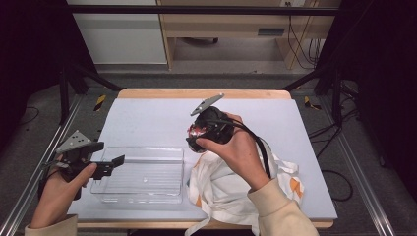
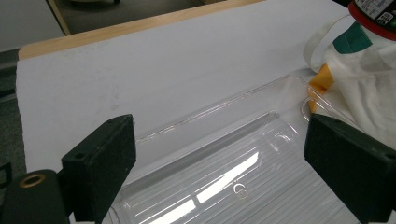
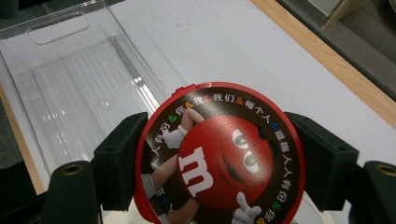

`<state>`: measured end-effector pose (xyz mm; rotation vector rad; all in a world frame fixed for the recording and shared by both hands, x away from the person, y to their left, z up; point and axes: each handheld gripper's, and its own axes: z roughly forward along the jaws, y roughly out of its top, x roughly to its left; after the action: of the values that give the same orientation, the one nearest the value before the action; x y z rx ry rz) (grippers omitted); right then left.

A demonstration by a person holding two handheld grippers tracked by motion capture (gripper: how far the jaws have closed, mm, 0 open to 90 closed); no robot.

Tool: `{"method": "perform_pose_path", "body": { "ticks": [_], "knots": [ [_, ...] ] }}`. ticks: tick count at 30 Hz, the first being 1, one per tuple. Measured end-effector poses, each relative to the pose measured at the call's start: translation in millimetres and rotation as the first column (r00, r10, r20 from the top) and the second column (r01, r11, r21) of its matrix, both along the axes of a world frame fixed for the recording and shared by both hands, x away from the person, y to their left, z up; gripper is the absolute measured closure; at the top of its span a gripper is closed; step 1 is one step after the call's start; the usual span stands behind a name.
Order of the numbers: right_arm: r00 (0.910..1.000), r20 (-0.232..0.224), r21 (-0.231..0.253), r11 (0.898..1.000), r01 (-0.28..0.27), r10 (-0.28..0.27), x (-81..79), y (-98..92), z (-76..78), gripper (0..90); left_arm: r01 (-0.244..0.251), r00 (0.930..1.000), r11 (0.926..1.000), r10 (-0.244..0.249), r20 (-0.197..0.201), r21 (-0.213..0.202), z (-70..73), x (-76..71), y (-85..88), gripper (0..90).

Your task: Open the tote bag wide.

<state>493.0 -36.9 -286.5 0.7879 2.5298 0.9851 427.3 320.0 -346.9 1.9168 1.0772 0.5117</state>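
One candy tin (image 3: 219, 156) sits clamped in the right gripper (image 3: 219, 158), next to lower into the tray (image 3: 70, 84) ahead; the left gripper (image 2: 219, 158) gapes wide.

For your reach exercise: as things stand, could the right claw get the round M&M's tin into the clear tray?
Probably yes. The right claw grips the M&M's tin beside the clear tray, whose top is open; the left claw sits only at its left end.

Left gripper (image 1: 118, 160) agape, right gripper (image 1: 193, 140) clamped
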Motion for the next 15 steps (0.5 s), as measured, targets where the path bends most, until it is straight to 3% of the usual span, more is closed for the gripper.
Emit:
{"method": "perform_pose_path", "body": {
  "ticks": [15],
  "knots": [
    [0.9993, -0.006, -0.012, 0.999, -0.036, 0.036, 3.8, 28.2, -9.3, 25.7, -0.013, 0.9999, 0.9999, 0.013, -0.001, 0.0, 0.6, -0.7, 9.3, 9.2]
  ]
}}
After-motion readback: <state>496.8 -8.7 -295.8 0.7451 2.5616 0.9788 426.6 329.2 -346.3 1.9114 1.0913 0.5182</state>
